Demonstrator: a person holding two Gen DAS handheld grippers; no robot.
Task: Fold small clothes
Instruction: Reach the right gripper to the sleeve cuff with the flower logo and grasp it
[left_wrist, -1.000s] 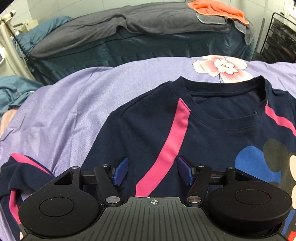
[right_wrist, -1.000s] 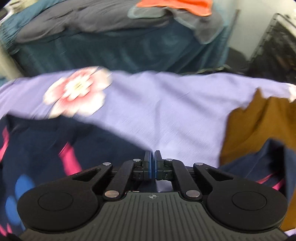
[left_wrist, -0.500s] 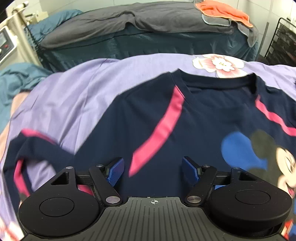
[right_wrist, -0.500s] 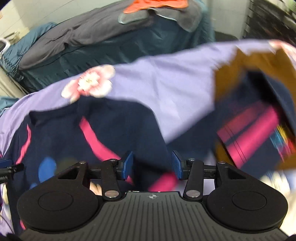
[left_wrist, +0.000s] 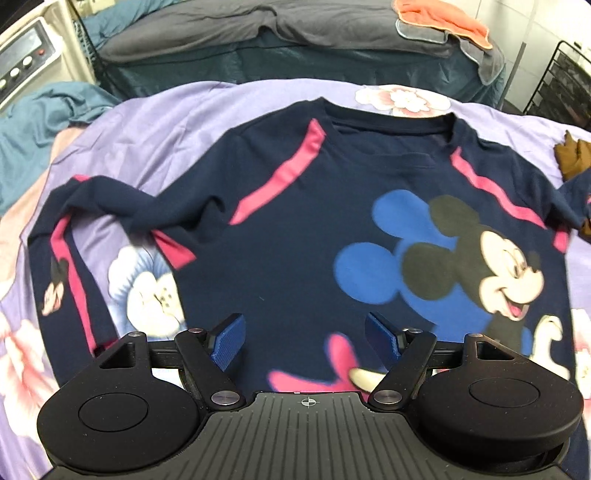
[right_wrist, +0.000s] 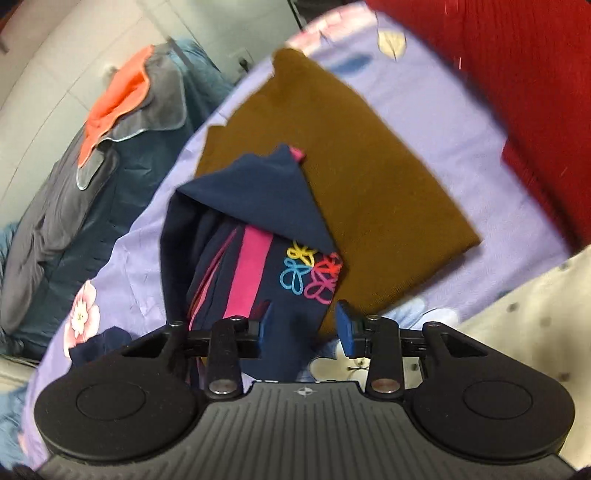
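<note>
While navy shirt (left_wrist: 295, 229) lies spread on the bed (left_wrist: 155, 122), both hand-held grippers, left (left_wrist: 303, 338) and right (right_wrist: 300, 326), are released. Step: pre-fold; next, right should grasp the sleeve (right_wrist: 255, 243).

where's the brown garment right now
In the right wrist view the brown garment lies flat on the purple sheet, just ahead of the open right gripper, partly under the navy sleeve.

We can read no text, number or brand name in either view. The navy shirt (left_wrist: 295, 229) carries only a cartoon mouse print (left_wrist: 491, 266), and the appliance panel (left_wrist: 22, 55) at far left shows knobs without legible marking.
</note>
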